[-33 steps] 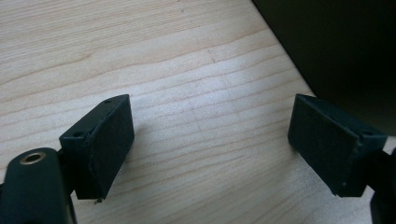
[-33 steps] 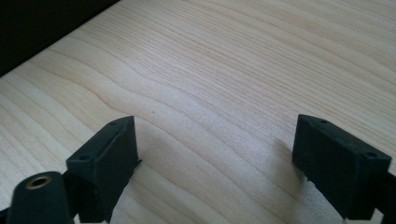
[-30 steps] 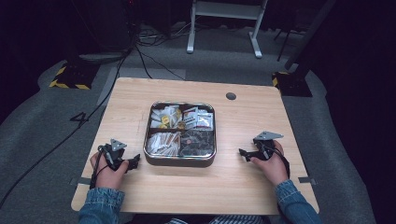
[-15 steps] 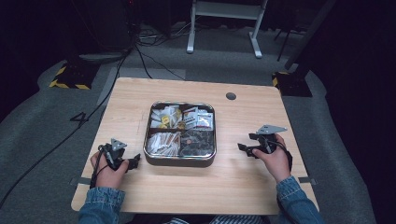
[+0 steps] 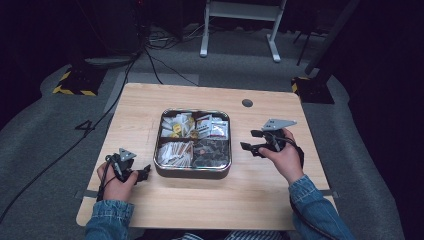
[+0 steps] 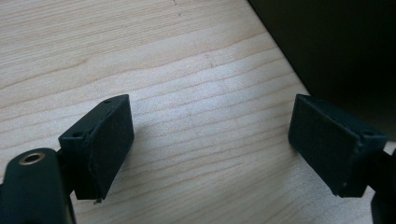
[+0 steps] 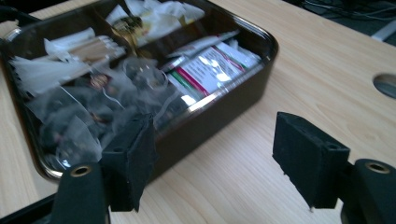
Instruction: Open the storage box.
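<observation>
Tin: square metal tin (image 5: 194,172) with four compartments of packets, centre of pale wooden table (image 5: 150,100).
Left gripper (image 5: 142,172): near-left of tin, jaws apart, empty.
Right gripper (image 5: 248,141): right of tin, jaws just closing, still apart, nothing between.

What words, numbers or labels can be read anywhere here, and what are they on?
"4": a large dark numeral on the grey floor covering left of the light wooden table.
Print on the white packet with a red and green stripe, in the square metal tray with compartments: too blurred to read.
Round yellow and gold markings on the small wrappers in the tray's far left compartment: too small to read.
</observation>
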Motion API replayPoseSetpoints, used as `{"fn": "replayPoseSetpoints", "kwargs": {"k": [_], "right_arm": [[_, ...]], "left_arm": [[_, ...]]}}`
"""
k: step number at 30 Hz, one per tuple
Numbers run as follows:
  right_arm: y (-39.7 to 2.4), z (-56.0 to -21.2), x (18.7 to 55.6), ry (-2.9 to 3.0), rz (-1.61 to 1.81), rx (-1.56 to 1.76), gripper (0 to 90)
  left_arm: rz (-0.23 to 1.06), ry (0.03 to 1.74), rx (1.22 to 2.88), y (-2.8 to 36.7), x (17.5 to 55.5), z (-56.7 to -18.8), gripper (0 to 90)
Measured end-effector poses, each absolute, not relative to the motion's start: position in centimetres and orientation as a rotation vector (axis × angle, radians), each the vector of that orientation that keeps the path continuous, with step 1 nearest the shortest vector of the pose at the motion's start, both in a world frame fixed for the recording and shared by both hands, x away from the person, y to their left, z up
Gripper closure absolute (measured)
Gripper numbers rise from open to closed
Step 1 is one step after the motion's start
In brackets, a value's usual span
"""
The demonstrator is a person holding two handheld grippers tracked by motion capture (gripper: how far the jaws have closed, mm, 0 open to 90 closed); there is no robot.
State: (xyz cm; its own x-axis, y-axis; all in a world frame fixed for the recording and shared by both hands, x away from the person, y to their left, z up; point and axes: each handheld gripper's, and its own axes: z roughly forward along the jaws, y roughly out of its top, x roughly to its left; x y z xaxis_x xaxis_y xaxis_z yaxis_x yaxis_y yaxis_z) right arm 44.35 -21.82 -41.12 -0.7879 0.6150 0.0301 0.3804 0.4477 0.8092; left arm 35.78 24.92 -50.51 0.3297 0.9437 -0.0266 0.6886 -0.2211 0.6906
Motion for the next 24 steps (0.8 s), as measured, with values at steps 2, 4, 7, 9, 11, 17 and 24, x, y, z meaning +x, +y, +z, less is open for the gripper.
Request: {"fn": "replayPoseSetpoints", "kwargs": {"k": [2, 4, 7, 9, 11, 17, 24], "right_arm": [[-21.0, -40.6, 44.6, 2.444, 1.258, 0.827, 30.3], [-20.2, -40.1, 44.8, 2.451, 1.262, 0.8, 30.4], [-19.1, -39.6, 45.2, 2.464, 1.266, 0.781, 30.8], [-18.5, -39.5, 45.4, 2.474, 1.263, 0.771, 31.5], [-18.2, -39.5, 45.6, 2.479, 1.259, 0.765, 31.7], [-15.9, -39.5, 46.4, 2.508, 1.263, 0.741, 34.1], [-13.4, -40.1, 47.7, 2.516, 1.23, 0.705, 36.1]], "left_arm": [[0.542, 1.43, 1.991, 24.9, 35.8, -50.5, 14.6], [0.542, 1.429, 1.991, 24.9, 35.8, -50.5, 14.6], [0.543, 1.428, 1.991, 24.9, 35.8, -50.5, 14.6], [0.54, 1.429, 1.992, 24.9, 35.8, -50.5, 14.7], [0.541, 1.429, 1.992, 24.9, 35.8, -50.5, 14.9], [0.54, 1.426, 1.993, 24.9, 35.8, -50.5, 14.7], [0.538, 1.424, 1.996, 24.9, 35.8, -50.5, 14.6]]}}
